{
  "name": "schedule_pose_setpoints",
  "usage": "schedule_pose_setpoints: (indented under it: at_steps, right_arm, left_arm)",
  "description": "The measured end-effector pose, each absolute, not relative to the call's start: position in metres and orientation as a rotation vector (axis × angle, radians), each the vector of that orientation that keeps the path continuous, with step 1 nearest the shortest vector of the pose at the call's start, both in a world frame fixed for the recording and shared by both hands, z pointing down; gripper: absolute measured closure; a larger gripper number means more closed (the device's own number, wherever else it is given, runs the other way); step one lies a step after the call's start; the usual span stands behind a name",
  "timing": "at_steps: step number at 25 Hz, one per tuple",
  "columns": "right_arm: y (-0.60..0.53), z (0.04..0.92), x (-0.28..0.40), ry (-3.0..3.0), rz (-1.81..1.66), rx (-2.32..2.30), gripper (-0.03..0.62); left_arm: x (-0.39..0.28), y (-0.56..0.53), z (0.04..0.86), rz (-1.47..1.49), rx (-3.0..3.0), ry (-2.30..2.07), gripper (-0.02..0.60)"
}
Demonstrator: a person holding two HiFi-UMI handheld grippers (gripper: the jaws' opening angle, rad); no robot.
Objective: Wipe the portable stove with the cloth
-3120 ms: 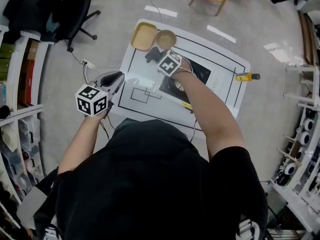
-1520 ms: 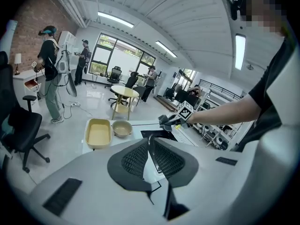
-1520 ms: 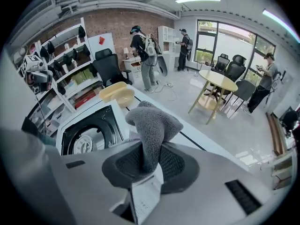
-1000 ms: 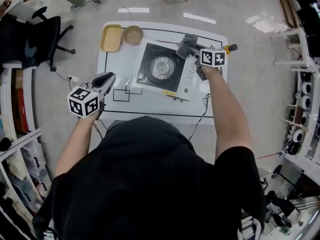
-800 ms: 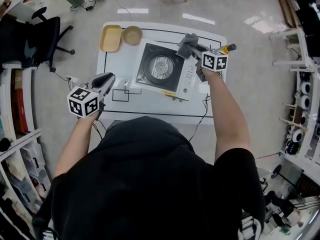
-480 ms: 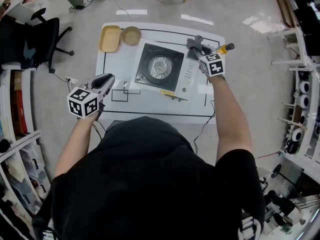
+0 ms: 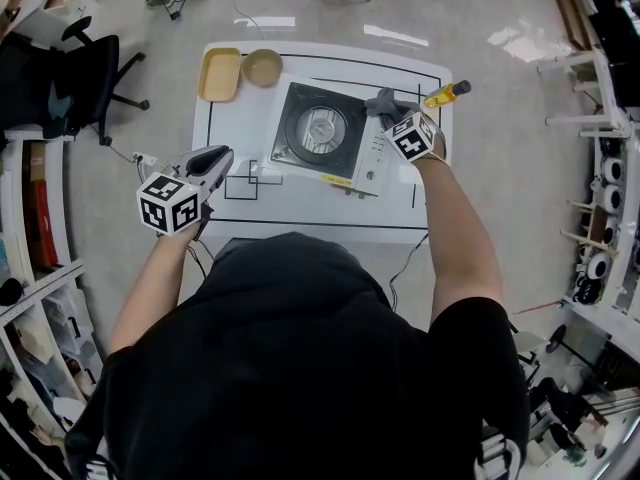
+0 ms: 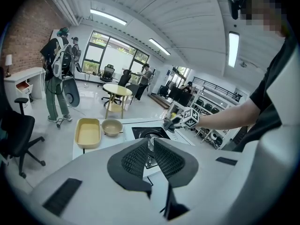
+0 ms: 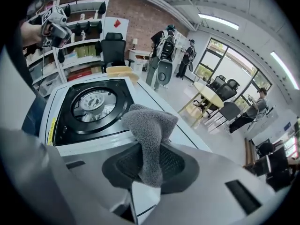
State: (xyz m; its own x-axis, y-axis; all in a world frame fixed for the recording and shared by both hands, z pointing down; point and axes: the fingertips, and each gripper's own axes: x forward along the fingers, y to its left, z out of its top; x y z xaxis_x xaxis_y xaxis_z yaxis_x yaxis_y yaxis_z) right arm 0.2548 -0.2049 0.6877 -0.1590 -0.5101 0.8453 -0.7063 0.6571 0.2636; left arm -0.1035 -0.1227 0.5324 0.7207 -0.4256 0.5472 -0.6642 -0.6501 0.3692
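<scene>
Left hand-held gripper (image 7: 205,164): jaws drawn together on nothing, over the bench (image 7: 300,218) near-left edge, well apart from the portable stove (image 7: 322,134). Right hand-held gripper (image 9: 150,162): clenched on the grey cloth (image 9: 149,125), at the stove's right rim. Burner and top plate lie to its left. Judged: the next stroke runs leftward, with the right arm nearer

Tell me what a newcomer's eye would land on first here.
The portable stove, white with a round black burner, sits in the middle of the white table. At its far right corner the right gripper is shut on a grey cloth held at the stove's edge. The left gripper hangs empty near the table's left edge, away from the work.
</scene>
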Motion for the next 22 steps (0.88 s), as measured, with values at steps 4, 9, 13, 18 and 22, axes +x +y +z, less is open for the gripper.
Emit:
schedule_pose_setpoints:
  at_steps: [4, 9, 13, 18, 22]
  right_arm:
    - [-0.176, 0.691, 0.246, -1.839, 0.248, 0.965, 0.493]
    - [-0.14, 0.694, 0.236, -1.857, 0.276, 0.973, 0.493]
    - [-0.114, 0.693, 0.229, -1.87, 0.302, 0.979, 0.493]
    - [-0.077, 0.693, 0.22, -1.883, 0.336, 0.969, 0.493]
    - [-0.048, 0.694, 0.21, -1.891, 0.363, 0.944, 0.493]
  left_arm:
    - [-0.105, -0.121, 0.533, 0.558, 2.358, -0.831, 0.523]
    - [-0.104, -0.114, 0.537, 0.544, 2.348, -0.819, 0.523]
    - [-0.097, -0.113, 0.536, 0.533, 2.359, -0.803, 0.523]
    - [-0.088, -0.113, 0.53, 0.524, 2.374, -0.789, 0.523]
    - [-0.084, -0.112, 0.53, 0.522, 2.382, -0.78, 0.523]
